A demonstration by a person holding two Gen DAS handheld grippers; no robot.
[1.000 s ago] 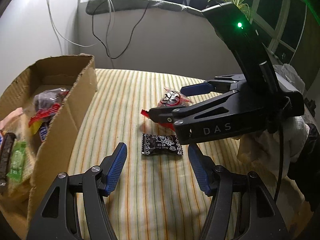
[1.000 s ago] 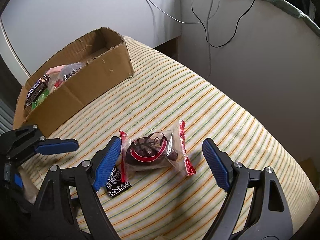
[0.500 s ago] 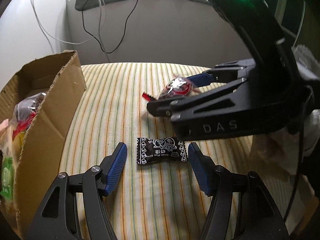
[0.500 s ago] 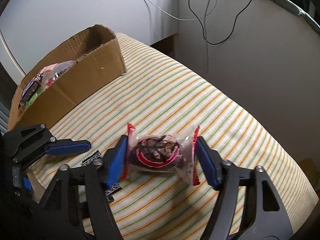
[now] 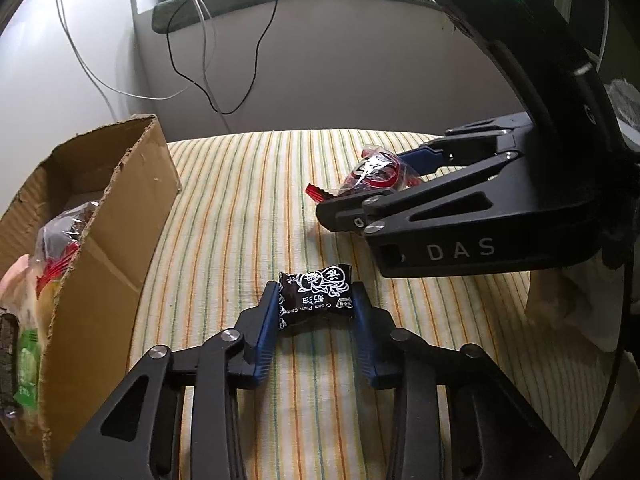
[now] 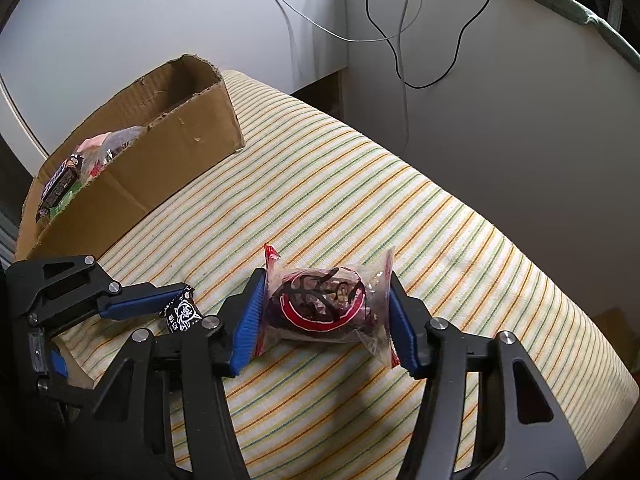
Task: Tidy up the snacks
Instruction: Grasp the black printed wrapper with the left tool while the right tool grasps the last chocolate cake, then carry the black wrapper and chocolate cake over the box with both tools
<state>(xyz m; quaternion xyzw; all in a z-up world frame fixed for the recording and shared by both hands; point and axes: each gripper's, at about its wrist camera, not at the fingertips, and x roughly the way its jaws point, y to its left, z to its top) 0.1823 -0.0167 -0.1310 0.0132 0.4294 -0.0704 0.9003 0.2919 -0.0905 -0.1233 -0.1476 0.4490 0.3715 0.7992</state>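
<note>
A small black candy with white print lies on the striped cloth, and my left gripper is closing on it, with both blue pads pressed to its crumpled ends. A clear snack packet with red edges and a dark, red-ringed sweet inside sits to the right. My right gripper is closing on that packet, and its pads squeeze both sides. The left wrist view shows the same packet between the right gripper's fingers. The candy peeks out beside a left finger.
An open cardboard box stands on the left of the striped cloth and holds several wrapped snacks. Black and white cables hang down the grey wall behind. The cloth's right edge drops off beyond the right gripper.
Both grippers have gone from wide open to closed on their snacks. The left gripper moved forward to the black candy. The right one stayed in place around the clear packet.
</note>
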